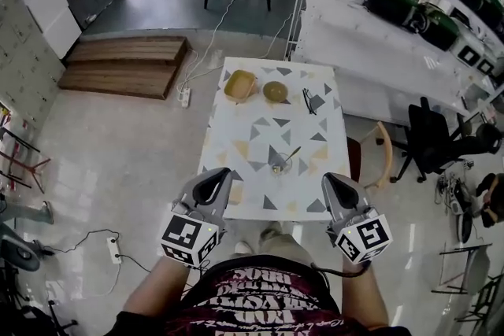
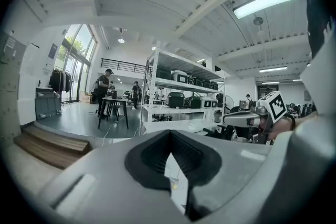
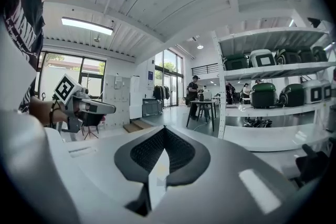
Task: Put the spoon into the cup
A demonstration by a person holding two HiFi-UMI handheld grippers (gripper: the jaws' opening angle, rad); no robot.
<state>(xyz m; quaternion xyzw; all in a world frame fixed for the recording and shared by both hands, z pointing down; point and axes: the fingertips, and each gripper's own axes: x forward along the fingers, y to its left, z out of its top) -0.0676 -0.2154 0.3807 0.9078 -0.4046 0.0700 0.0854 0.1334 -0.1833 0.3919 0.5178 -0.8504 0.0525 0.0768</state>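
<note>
Head view: the tabletop (image 1: 260, 130), white with grey and yellow triangles, runs away from the person. Near its front edge stands a small clear cup (image 1: 278, 167). The spoon (image 1: 290, 156) is in it, bowl end down, with the handle leaning up and to the right over the rim. At the far end a yellow squarish dish (image 1: 239, 84) sits just beside a round yellowish bowl (image 1: 275, 91). A thin dark object (image 1: 309, 101) lies to the right of them; what it is cannot be made out. The left gripper (image 1: 217, 179) hangs at the front left corner and the right gripper (image 1: 334, 183) at the front right corner. The cup is between them and a little further in, and neither gripper touches it. A wooden platform (image 1: 126, 63) lies on the floor to the left, and a black office chair (image 1: 429, 136) stands to the right.

Left gripper view: the left gripper (image 2: 171, 168) has its jaws drawn together, leaving only a narrow wedge. Through it a sliver of tabletop shows, and nothing is held. The right gripper (image 2: 247, 119) appears at the right, in front of white shelving (image 2: 178, 86).

Right gripper view: the right gripper (image 3: 159, 168) likewise has its jaws closed to a slim slit with nothing gripped. The left gripper (image 3: 92, 107) shows at the left, and shelving (image 3: 273, 102) loaded with green and white cases stands at the right.
</note>
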